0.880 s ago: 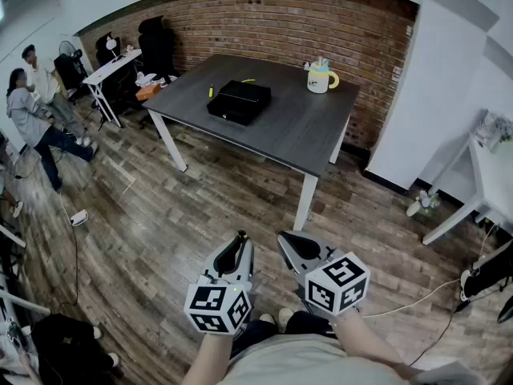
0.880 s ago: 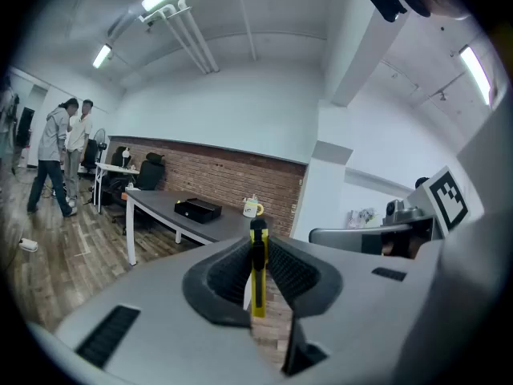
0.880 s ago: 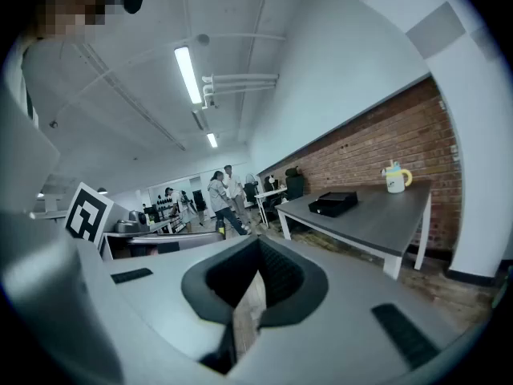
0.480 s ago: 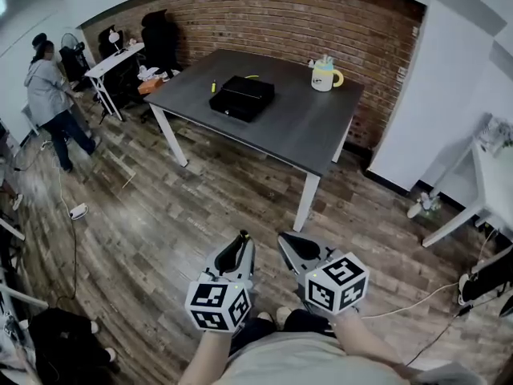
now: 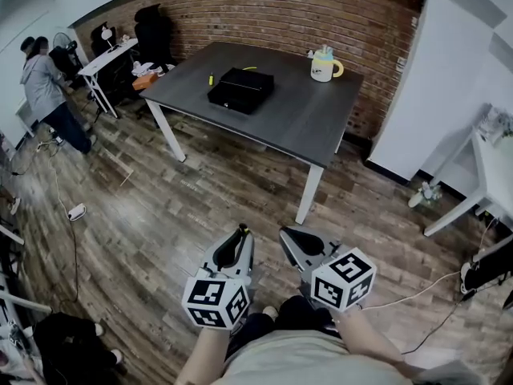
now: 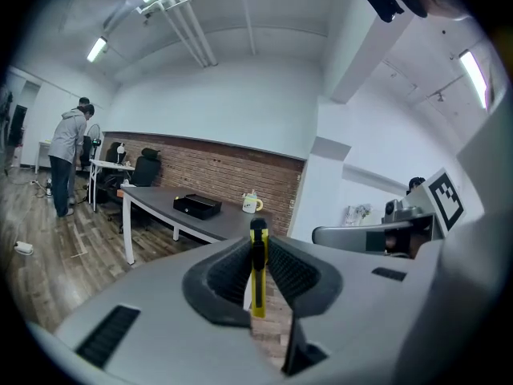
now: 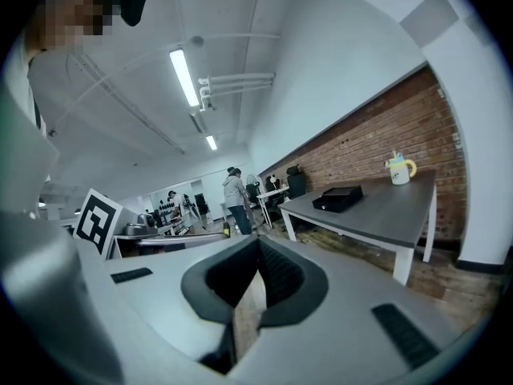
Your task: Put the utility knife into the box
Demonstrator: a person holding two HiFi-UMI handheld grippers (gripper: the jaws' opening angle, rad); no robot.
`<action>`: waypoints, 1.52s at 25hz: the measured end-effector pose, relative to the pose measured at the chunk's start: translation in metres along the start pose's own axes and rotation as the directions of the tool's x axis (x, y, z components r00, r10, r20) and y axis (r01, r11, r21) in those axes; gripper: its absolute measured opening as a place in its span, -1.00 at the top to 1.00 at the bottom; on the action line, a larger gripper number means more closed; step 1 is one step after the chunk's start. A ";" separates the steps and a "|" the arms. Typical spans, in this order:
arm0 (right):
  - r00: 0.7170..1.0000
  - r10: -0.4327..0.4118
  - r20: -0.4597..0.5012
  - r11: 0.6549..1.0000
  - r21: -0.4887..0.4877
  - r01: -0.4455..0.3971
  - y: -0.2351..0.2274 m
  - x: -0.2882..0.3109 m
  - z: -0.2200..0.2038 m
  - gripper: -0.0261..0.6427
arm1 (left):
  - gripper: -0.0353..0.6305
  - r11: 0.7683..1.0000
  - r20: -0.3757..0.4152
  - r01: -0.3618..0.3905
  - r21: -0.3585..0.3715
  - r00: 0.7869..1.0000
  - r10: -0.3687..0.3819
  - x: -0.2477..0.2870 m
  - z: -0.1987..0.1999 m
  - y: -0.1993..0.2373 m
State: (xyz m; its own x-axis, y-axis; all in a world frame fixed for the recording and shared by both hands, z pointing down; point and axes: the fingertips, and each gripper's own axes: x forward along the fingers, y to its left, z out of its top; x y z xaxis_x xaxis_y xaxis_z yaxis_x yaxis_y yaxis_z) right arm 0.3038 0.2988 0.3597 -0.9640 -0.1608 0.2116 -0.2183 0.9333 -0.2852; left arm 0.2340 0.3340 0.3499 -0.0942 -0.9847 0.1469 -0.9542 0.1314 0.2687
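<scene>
My left gripper [image 5: 239, 236] is held low over the wooden floor, shut on a yellow utility knife [image 6: 257, 273] that stands upright between its pads. My right gripper [image 5: 290, 238] hangs beside it, shut with nothing in it; its jaws meet in the right gripper view [image 7: 258, 257]. The black box [image 5: 240, 89] lies on the dark grey table [image 5: 304, 123] well ahead of both grippers, and shows small in the left gripper view [image 6: 197, 206] and the right gripper view [image 7: 337, 198].
A white mug with a yellow handle [image 5: 324, 64] stands at the table's far right corner. A small yellow item [image 5: 211, 79] lies left of the box. A person [image 5: 46, 95] stands at far left by a white desk [image 5: 112, 58]. A white table [image 5: 489, 175] is at right.
The person at far left has walked toward the white desk. The view has shifted a little; both grippers stay low, the left still holding the knife.
</scene>
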 end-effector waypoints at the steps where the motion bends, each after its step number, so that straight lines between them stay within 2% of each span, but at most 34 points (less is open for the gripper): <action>1: 1.000 0.003 -0.004 1.000 0.006 -0.003 0.001 0.000 -0.002 0.91 | 0.66 1.000 -0.001 0.002 0.003 1.000 -0.002 -0.001 -0.001 0.003; 7: 1.000 -0.002 -0.018 1.000 0.018 0.002 -0.005 0.011 -0.006 0.91 | 0.66 0.999 0.003 -0.025 -0.026 1.000 0.025 -0.005 -0.002 0.024; 15: 1.000 0.011 -0.012 1.000 0.010 -0.011 -0.034 0.068 0.012 0.91 | 0.66 0.994 0.018 -0.098 -0.044 0.995 0.098 0.022 0.011 0.081; 21: 0.999 0.037 -0.016 0.999 0.015 -0.037 -0.071 0.137 0.035 0.91 | 0.66 0.991 0.013 -0.127 -0.029 0.992 0.128 0.075 0.032 0.134; 30: 0.996 0.084 -0.024 0.996 -0.004 -0.084 -0.128 0.239 0.086 0.91 | 0.66 0.989 0.031 -0.148 -0.007 0.989 0.148 0.173 0.084 0.207; 38: 0.997 0.069 -0.042 0.998 0.006 -0.069 -0.173 0.285 0.109 0.91 | 0.66 0.991 0.006 -0.134 -0.017 0.991 0.134 0.237 0.100 0.237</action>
State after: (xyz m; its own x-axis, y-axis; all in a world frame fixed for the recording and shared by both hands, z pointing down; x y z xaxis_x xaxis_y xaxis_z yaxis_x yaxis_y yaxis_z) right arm 0.0506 0.0563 0.3675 -0.9696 -0.0826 0.2304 -0.1525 0.9402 -0.3046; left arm -0.0430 0.1201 0.3537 -0.2227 -0.9589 0.1757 -0.9283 0.2637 0.2623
